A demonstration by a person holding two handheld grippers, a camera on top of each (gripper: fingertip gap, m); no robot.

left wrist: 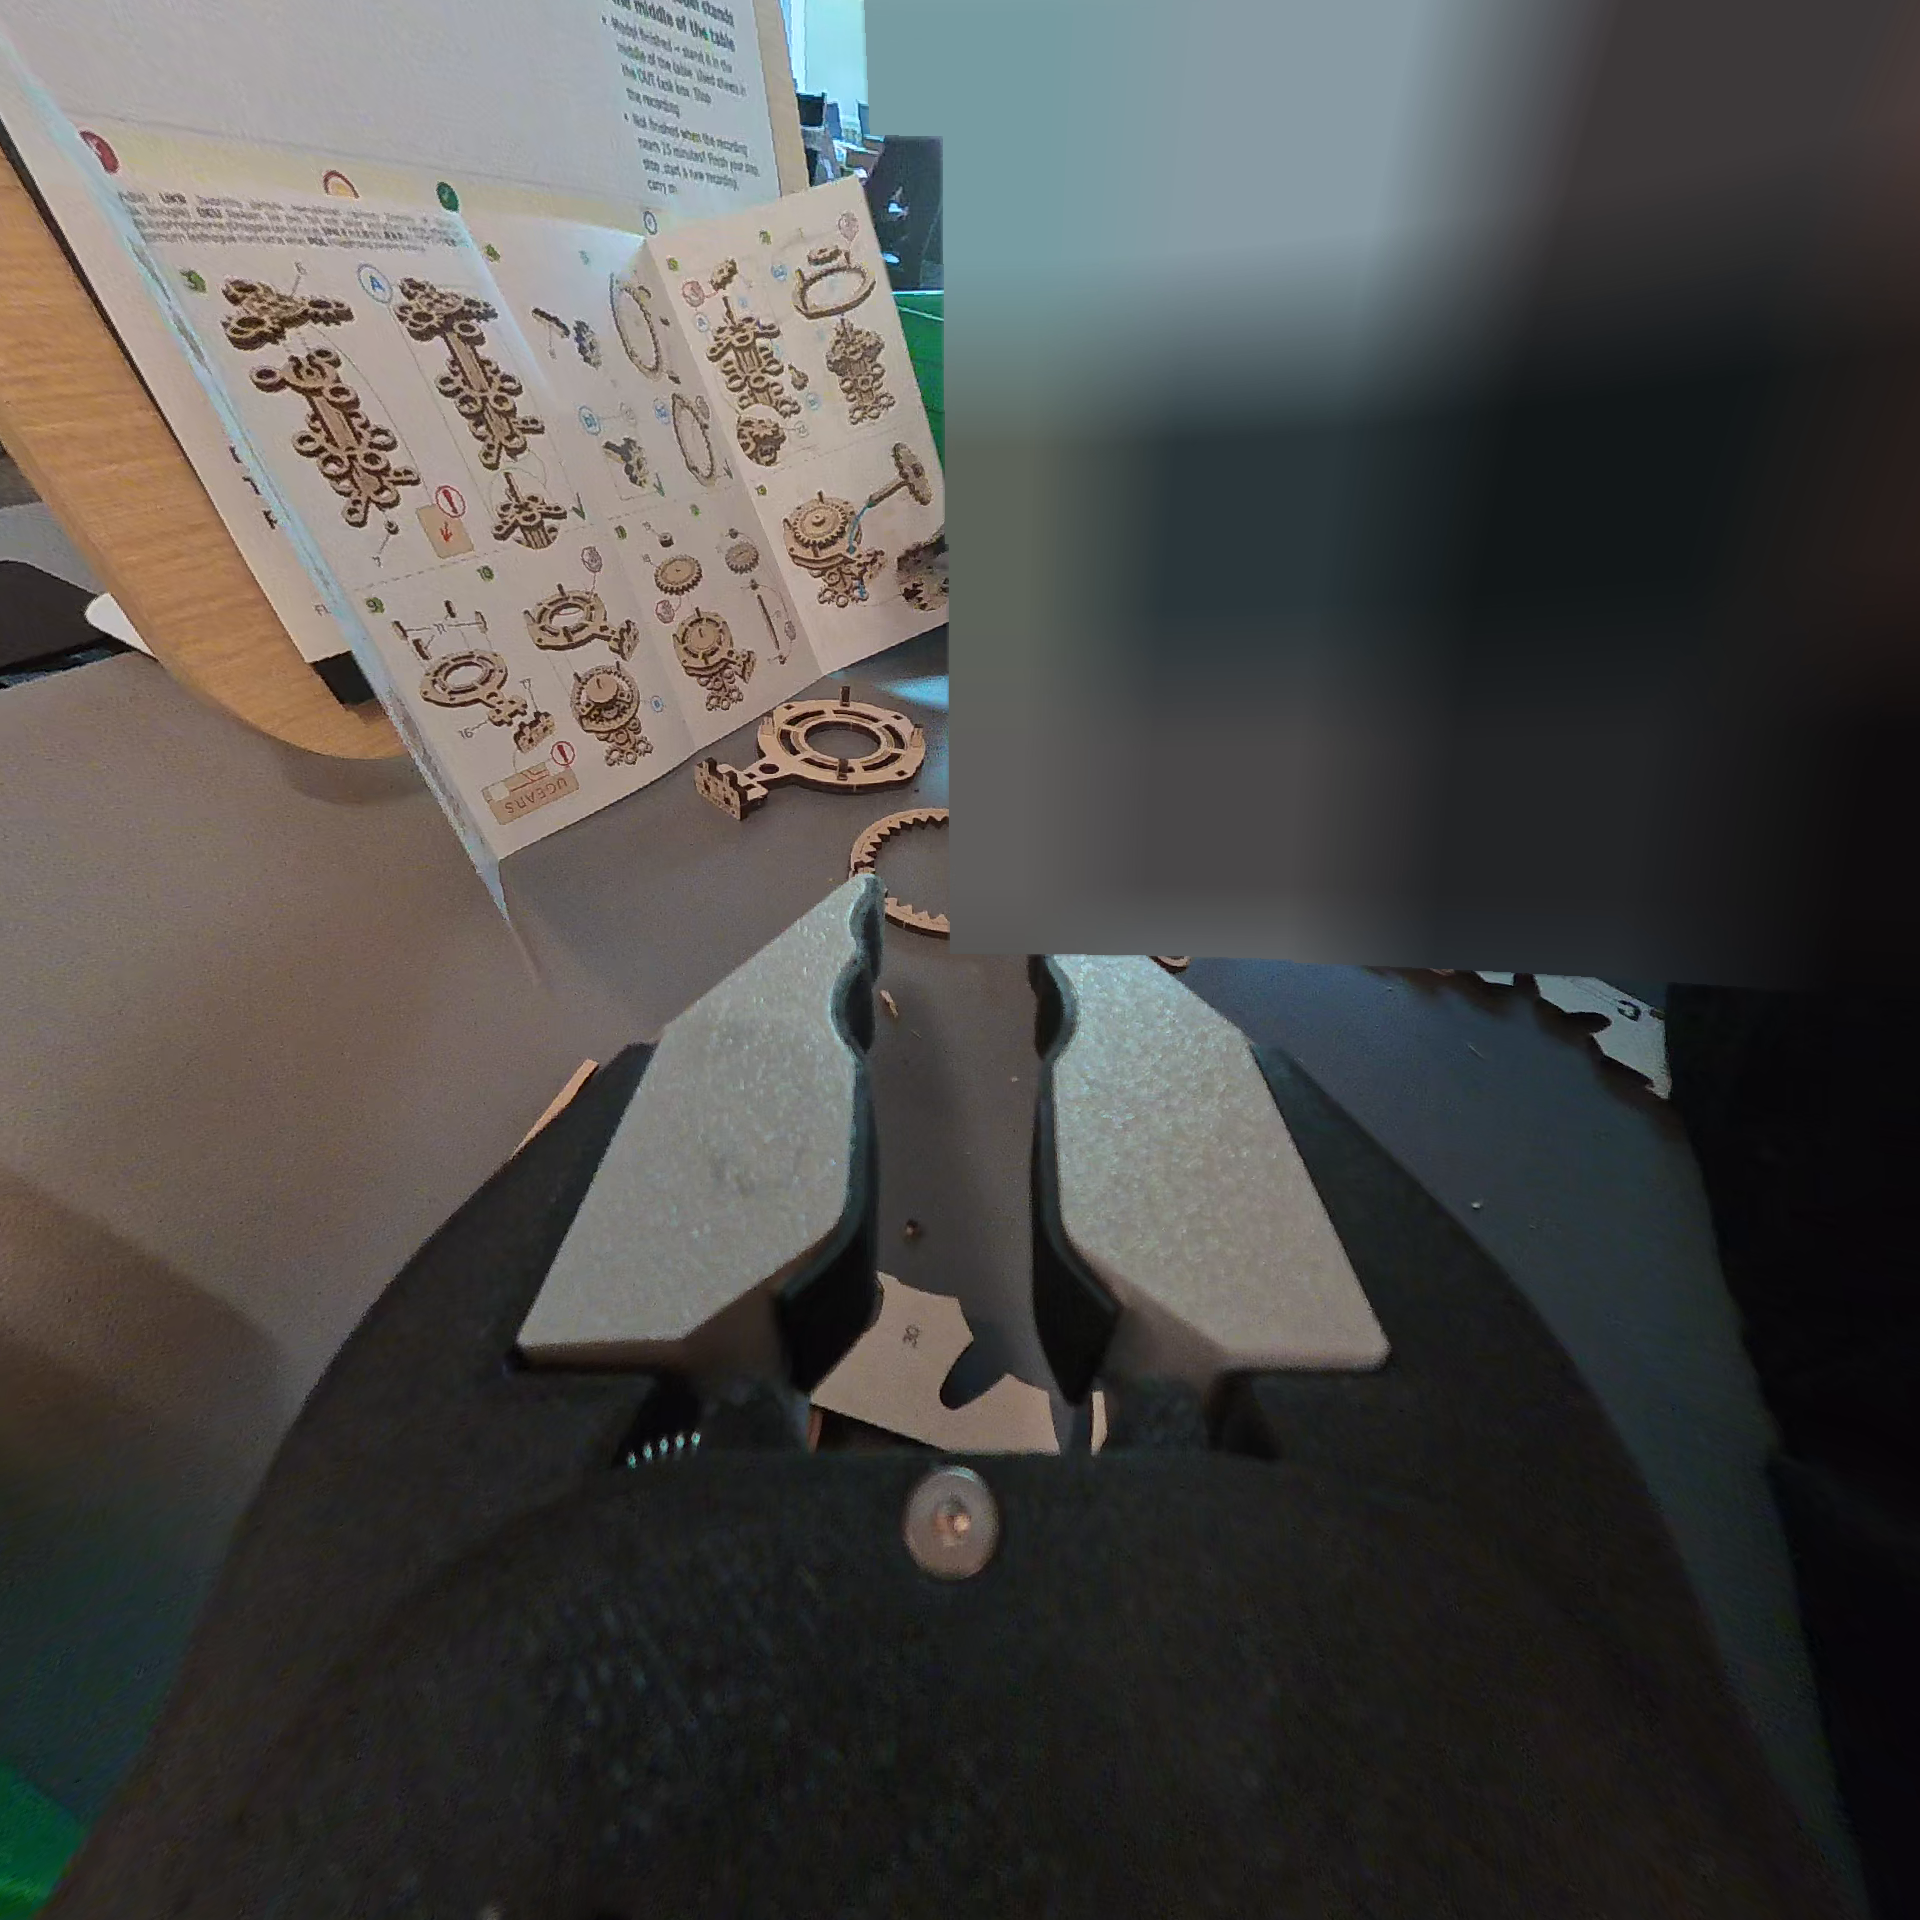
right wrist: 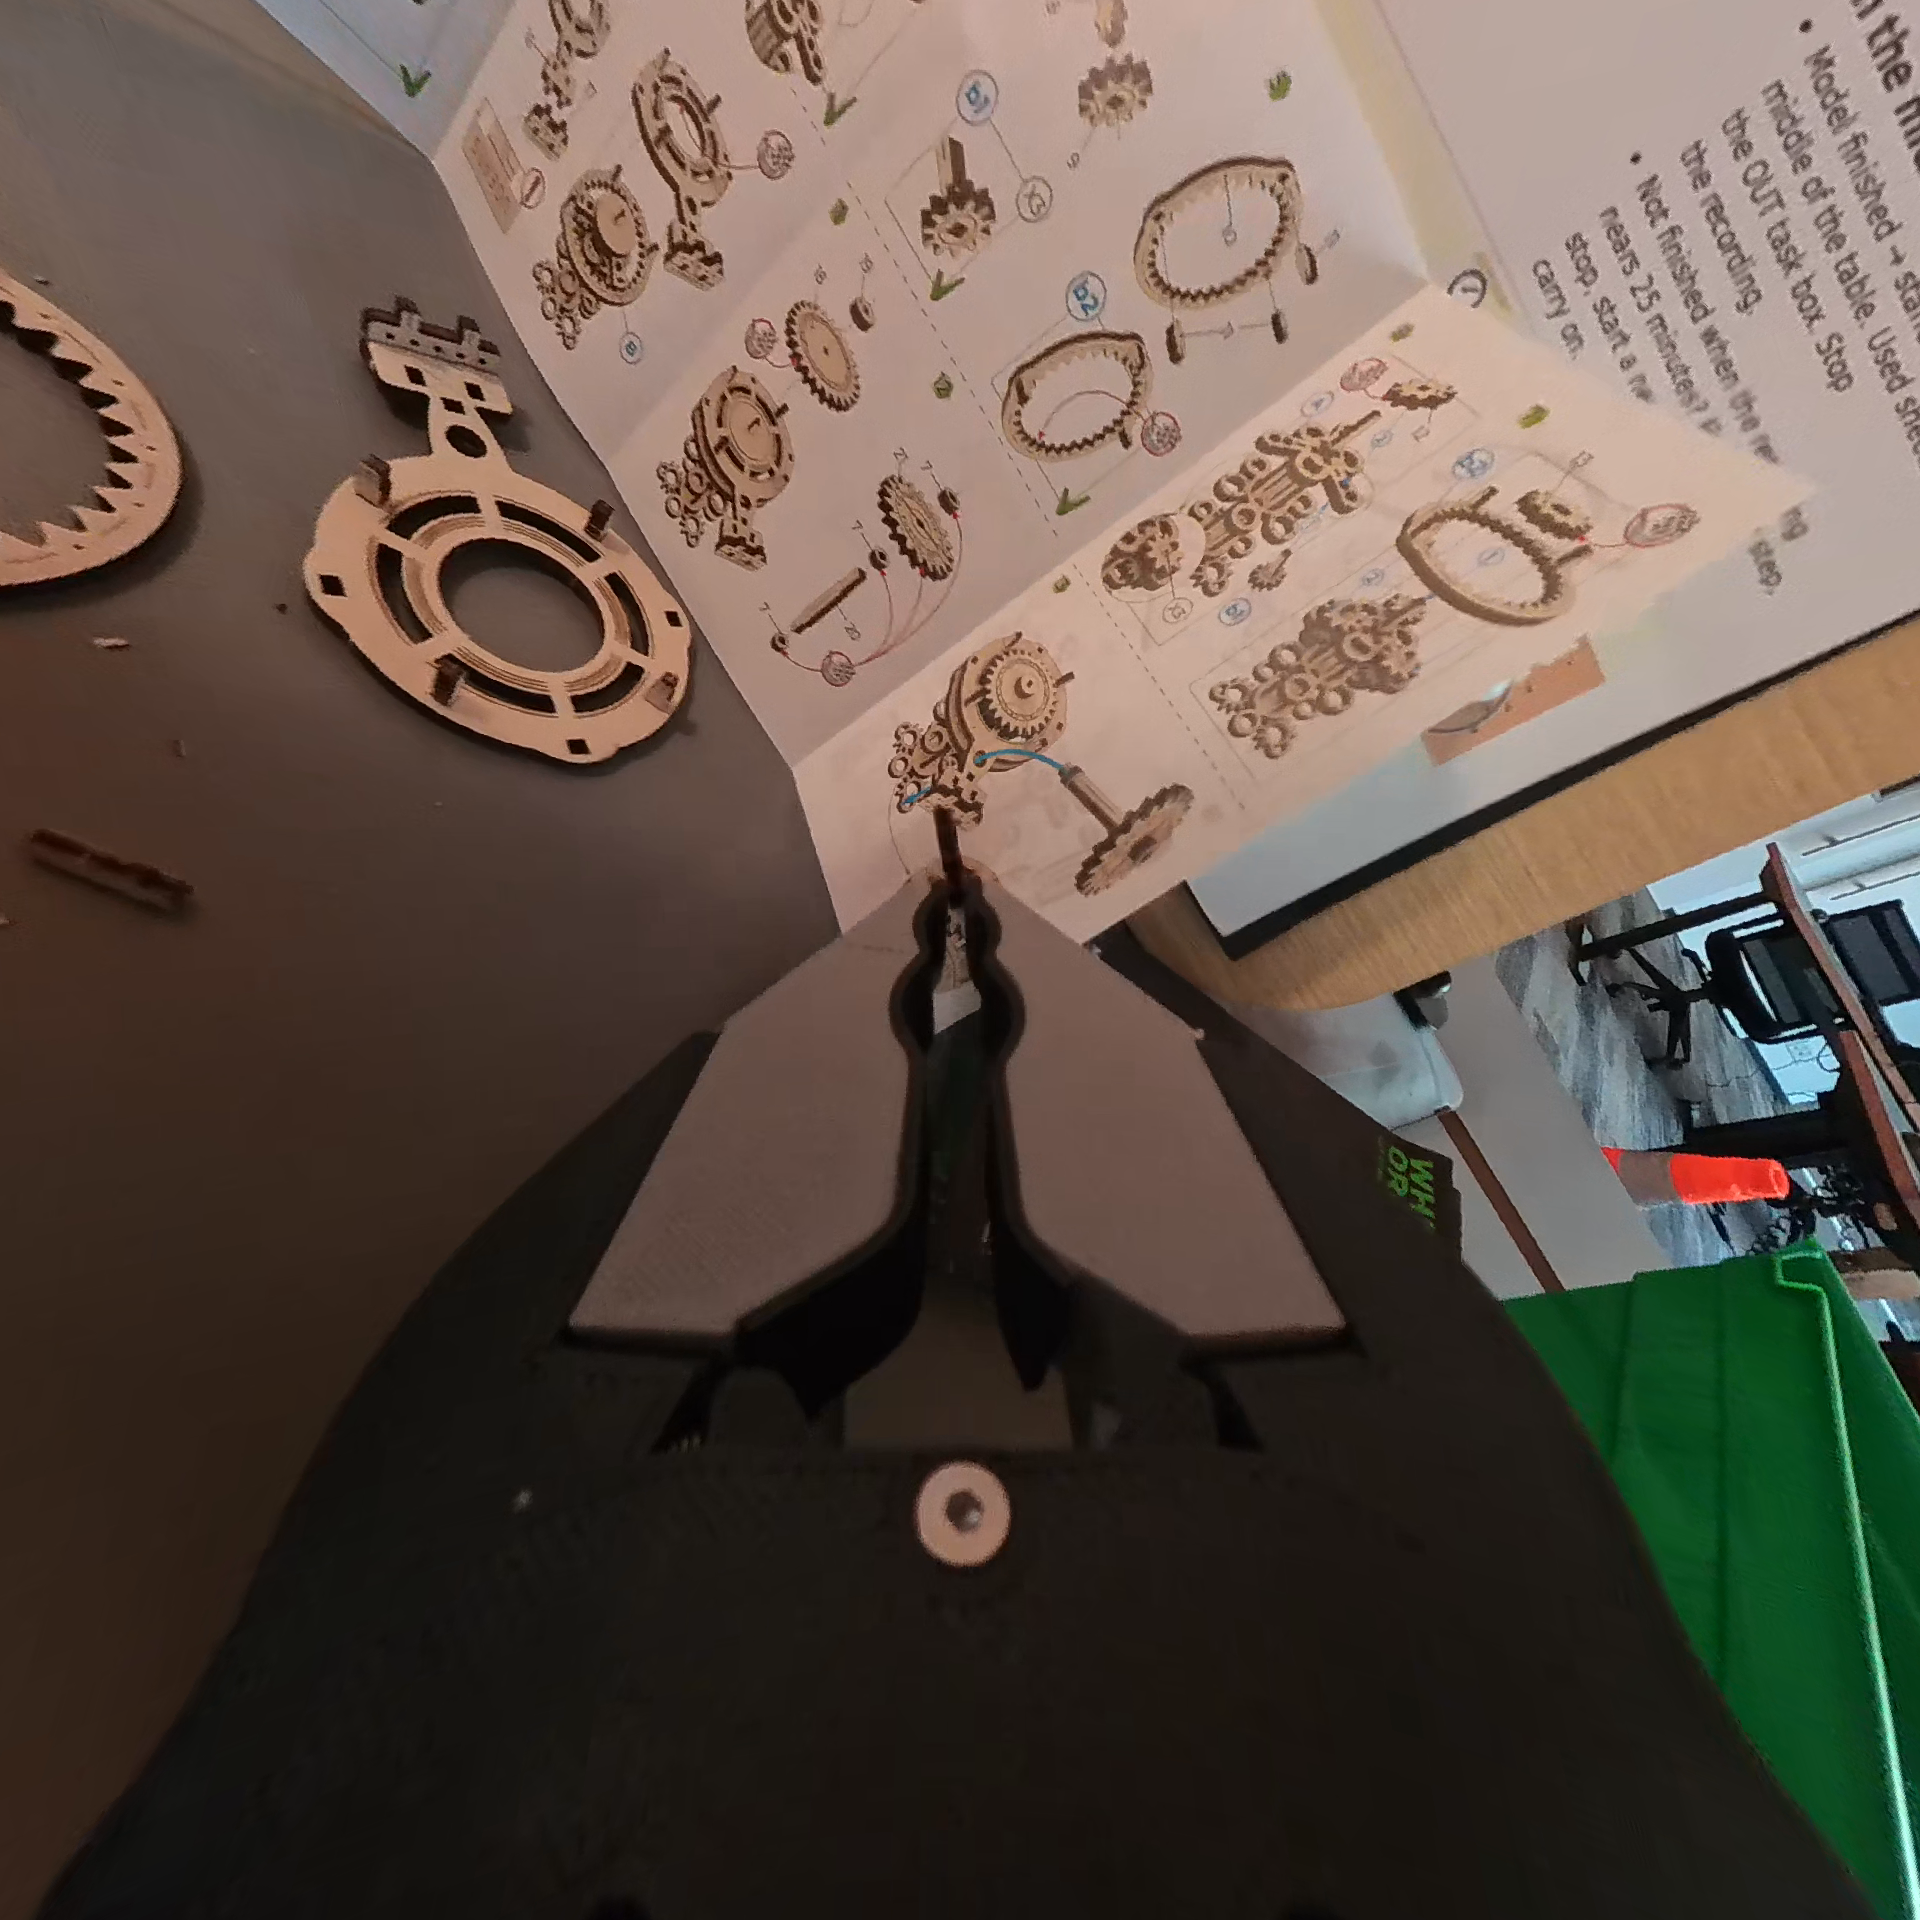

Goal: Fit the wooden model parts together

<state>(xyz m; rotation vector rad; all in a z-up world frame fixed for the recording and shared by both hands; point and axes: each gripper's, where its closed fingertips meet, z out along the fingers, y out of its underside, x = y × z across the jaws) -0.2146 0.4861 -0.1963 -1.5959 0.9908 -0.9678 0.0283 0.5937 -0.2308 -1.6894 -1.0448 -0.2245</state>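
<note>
A flat wooden ring frame with upright pegs and a notched stem [left wrist: 831, 743] lies on the grey table; it also shows in the right wrist view [right wrist: 499, 582]. A wooden ring with inner teeth [left wrist: 904, 873] lies beside it and shows in the right wrist view too [right wrist: 83, 447]. My left gripper [left wrist: 956, 966] is open and empty, low over the table just short of the toothed ring. My right gripper [right wrist: 951, 899] is shut on a small dark wooden pin [right wrist: 948, 844] that sticks out past its tips, held above the table to the right of the ring frame.
An unfolded instruction leaflet [left wrist: 520, 468] leans on a wooden stand [left wrist: 156, 540] behind the parts. A small wooden stick [right wrist: 109, 868] lies loose on the table. A punched-out sheet [left wrist: 914, 1361] lies under the left gripper. A green bin [right wrist: 1714, 1507] stands at the right. The tips of one gripper are about 30 centimetres away from the tips of the other.
</note>
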